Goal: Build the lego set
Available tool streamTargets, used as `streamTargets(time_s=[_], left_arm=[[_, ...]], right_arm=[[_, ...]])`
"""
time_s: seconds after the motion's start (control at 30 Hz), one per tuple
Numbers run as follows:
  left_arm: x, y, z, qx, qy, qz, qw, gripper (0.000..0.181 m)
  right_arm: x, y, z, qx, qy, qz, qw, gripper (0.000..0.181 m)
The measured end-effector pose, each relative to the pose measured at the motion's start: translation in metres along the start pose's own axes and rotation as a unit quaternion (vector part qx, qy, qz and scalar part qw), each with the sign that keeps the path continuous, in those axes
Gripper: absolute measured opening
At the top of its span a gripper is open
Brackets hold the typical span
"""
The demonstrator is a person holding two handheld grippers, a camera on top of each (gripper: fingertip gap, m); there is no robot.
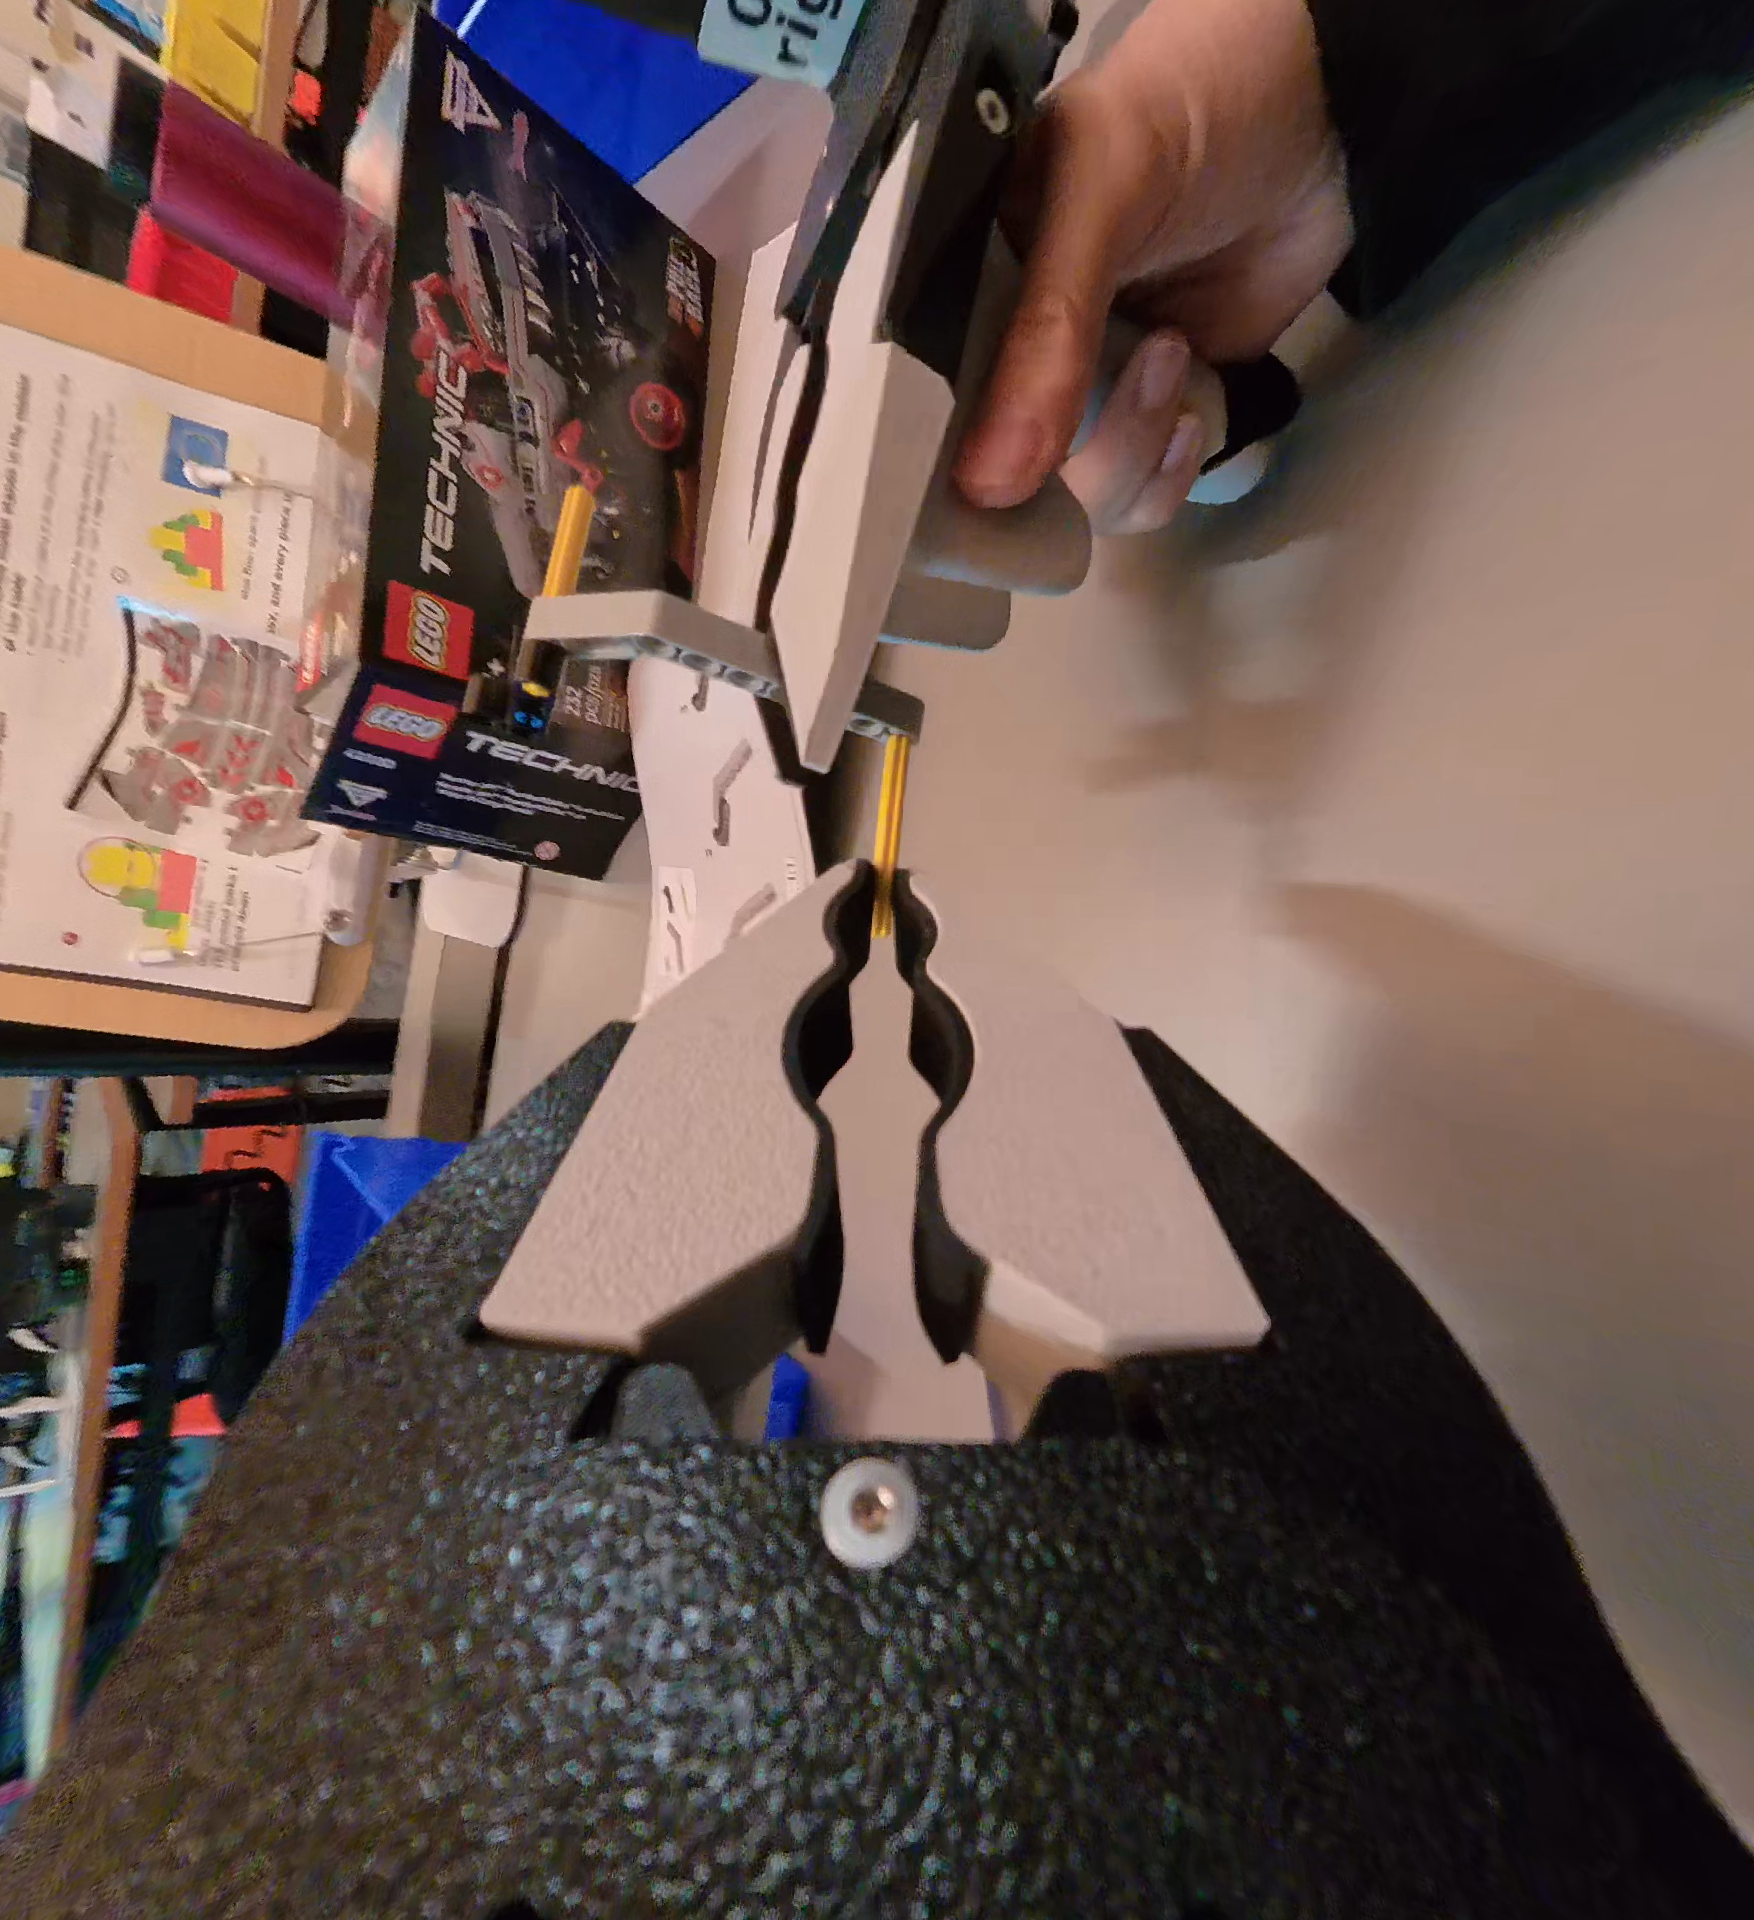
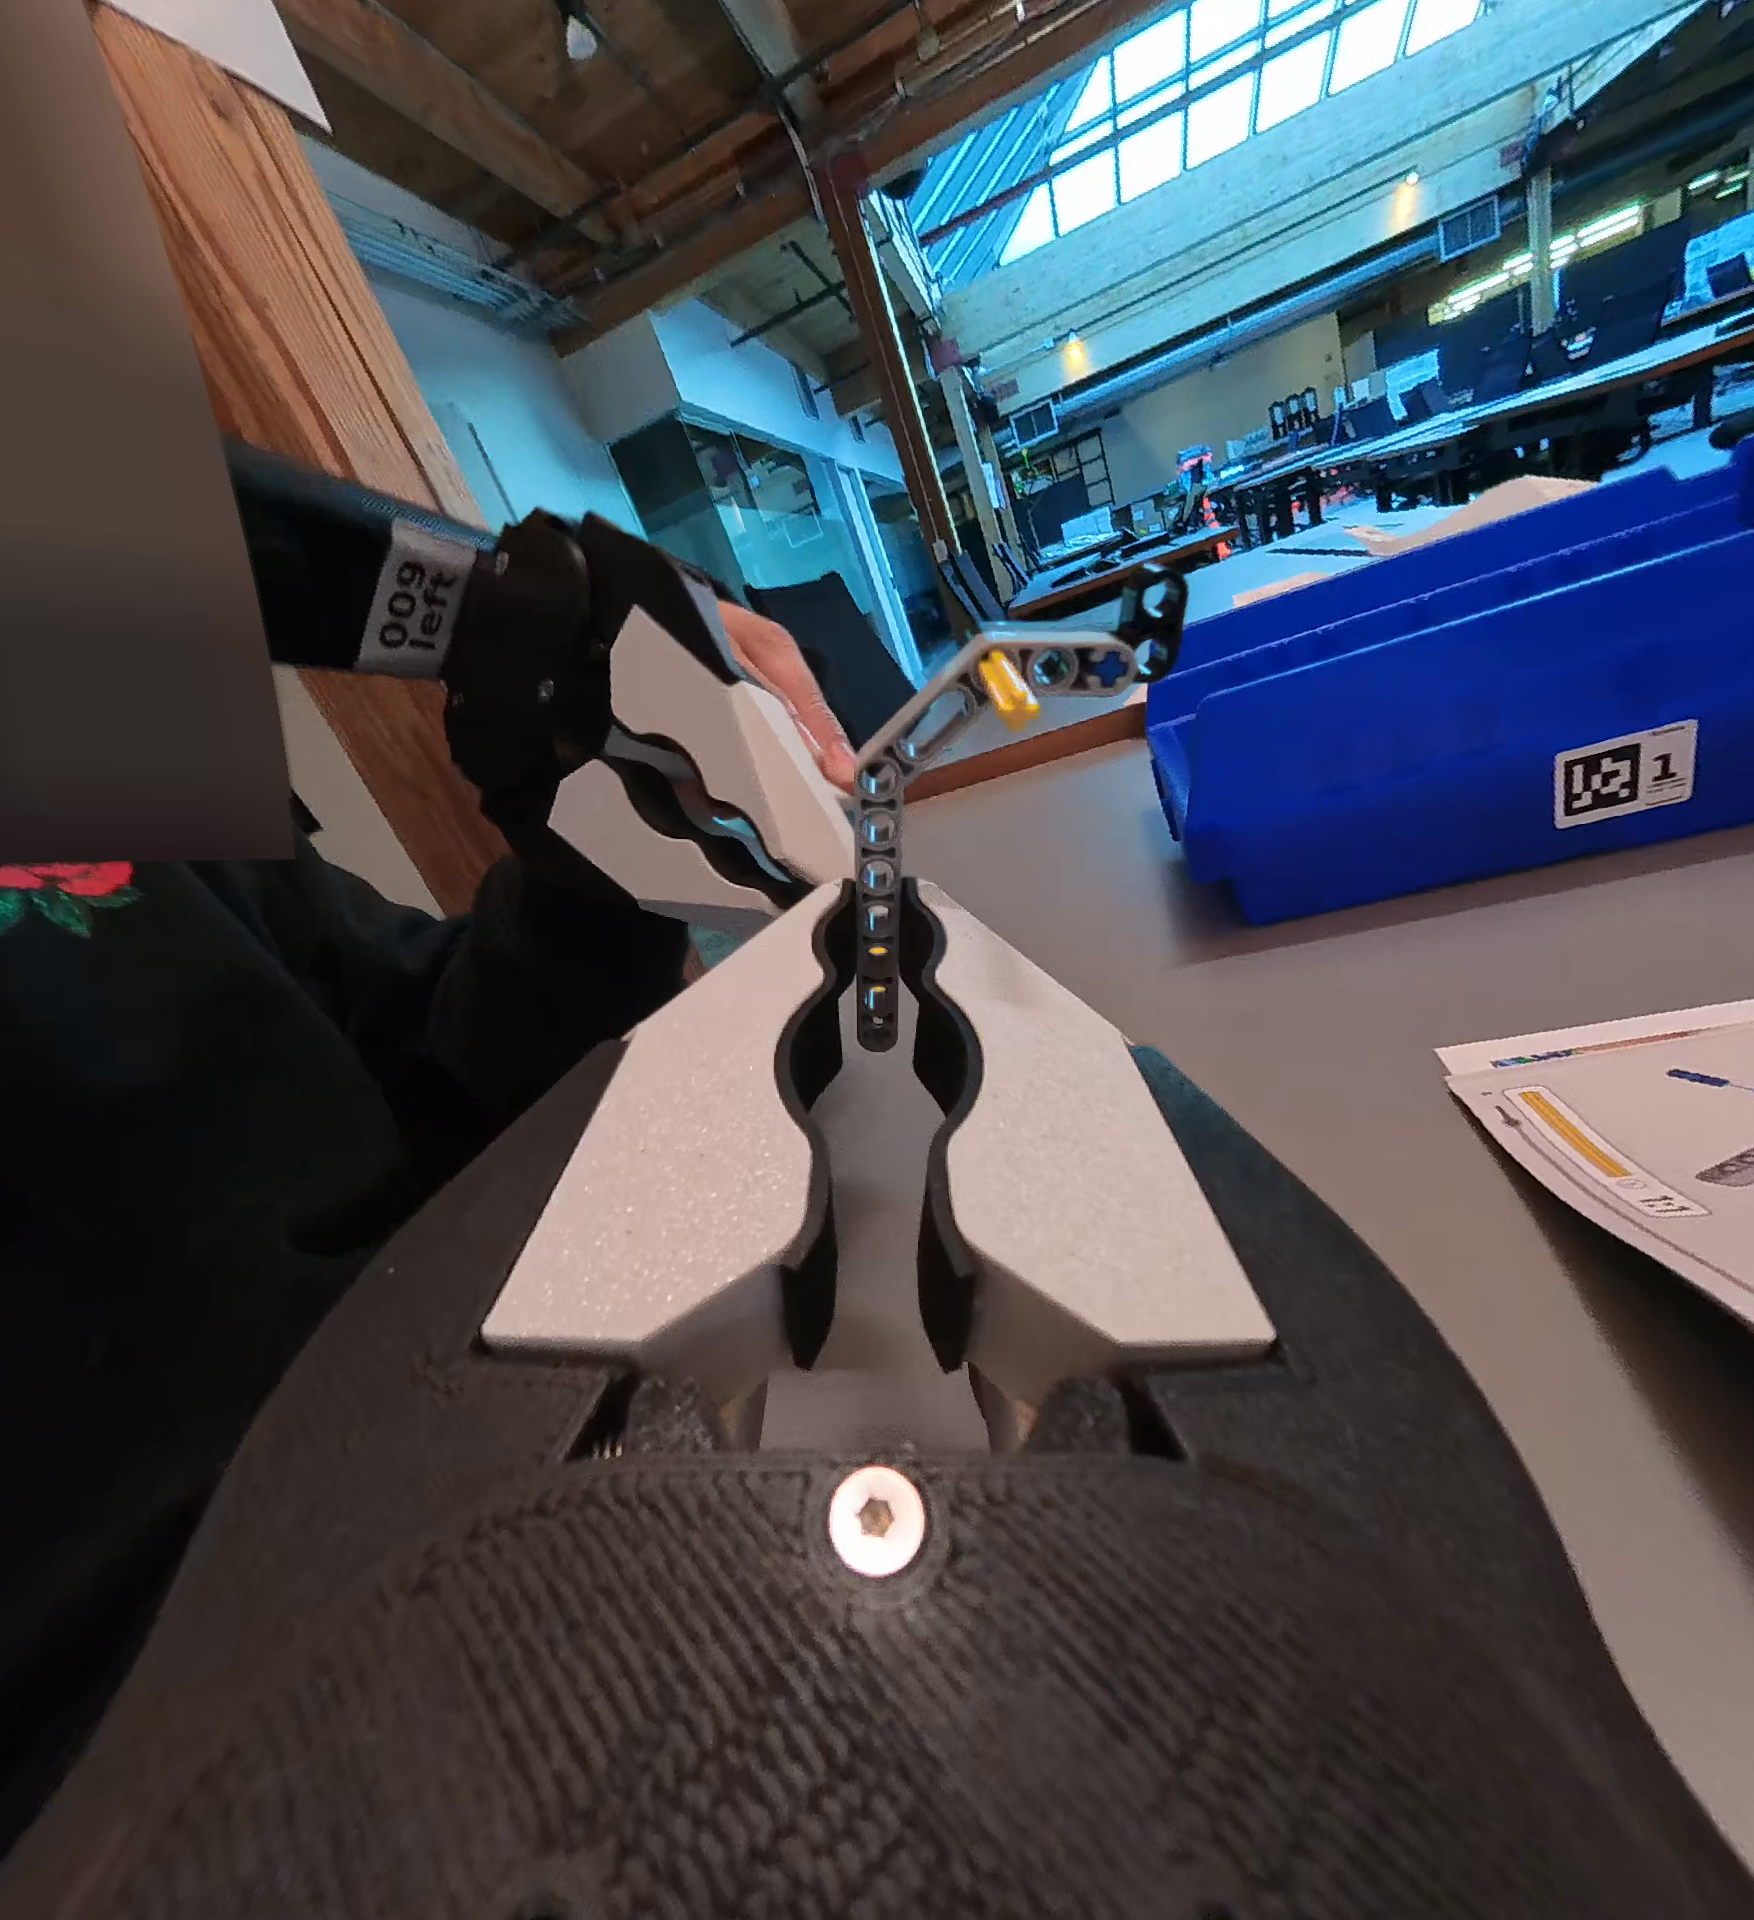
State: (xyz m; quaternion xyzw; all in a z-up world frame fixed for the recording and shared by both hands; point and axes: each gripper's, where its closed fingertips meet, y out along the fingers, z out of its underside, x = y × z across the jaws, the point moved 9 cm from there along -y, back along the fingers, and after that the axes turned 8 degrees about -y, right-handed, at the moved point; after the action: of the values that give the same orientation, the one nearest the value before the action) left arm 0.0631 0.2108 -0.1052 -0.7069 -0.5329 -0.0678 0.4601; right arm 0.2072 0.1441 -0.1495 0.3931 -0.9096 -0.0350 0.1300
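My right gripper (image 2: 878, 914) is shut on the lower end of a grey bent beam (image 2: 878, 821) and holds it upright above the table. The beam's upper arm carries a yellow piece (image 2: 1008, 691), a blue pin (image 2: 1107, 665) and a black connector (image 2: 1153, 603). My left gripper (image 1: 883, 894) is shut on a thin yellow axle (image 1: 894, 821) whose far end enters the beam (image 1: 644, 623) beside the right gripper (image 1: 795, 727). A second yellow axle (image 1: 572, 540) sticks out of the beam's other end. The left gripper (image 2: 800, 868) shows left of the beam.
A blue bin (image 2: 1475, 675) stands on the grey table (image 2: 1268, 987) at the right. An instruction sheet (image 2: 1631, 1143) lies at the right edge. The set's box (image 1: 530, 468) and a booklet (image 1: 717, 831) lie behind the beam, beside a cardboard tray (image 1: 125, 623). The tips of both grippers are at nearly the same place.
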Motion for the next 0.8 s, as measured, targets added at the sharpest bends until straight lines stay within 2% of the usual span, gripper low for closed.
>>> streamTargets(time_s=[0.1,0.3,0.47,0.8], left_arm=[[0.002,0.002,0.003,-0.009,-0.043,0.027,0.999,0.001],[0.002,0.010,0.008,0.001,-0.108,0.077,0.991,0.001],[0.006,0.015,0.012,0.004,-0.203,0.113,0.973,0.001],[0.023,0.025,0.031,-0.112,-0.405,0.221,0.880,0.001]], right_arm=[[0.002,0.000,-0.001,0.014,-0.024,0.006,1.000,0.005],[0.005,0.004,0.003,0.091,-0.070,0.026,0.993,0.005],[-0.001,0.005,0.006,0.092,-0.025,0.039,0.995,0.005],[-0.011,-0.002,0.004,-0.058,0.111,0.015,0.992,0.006]])
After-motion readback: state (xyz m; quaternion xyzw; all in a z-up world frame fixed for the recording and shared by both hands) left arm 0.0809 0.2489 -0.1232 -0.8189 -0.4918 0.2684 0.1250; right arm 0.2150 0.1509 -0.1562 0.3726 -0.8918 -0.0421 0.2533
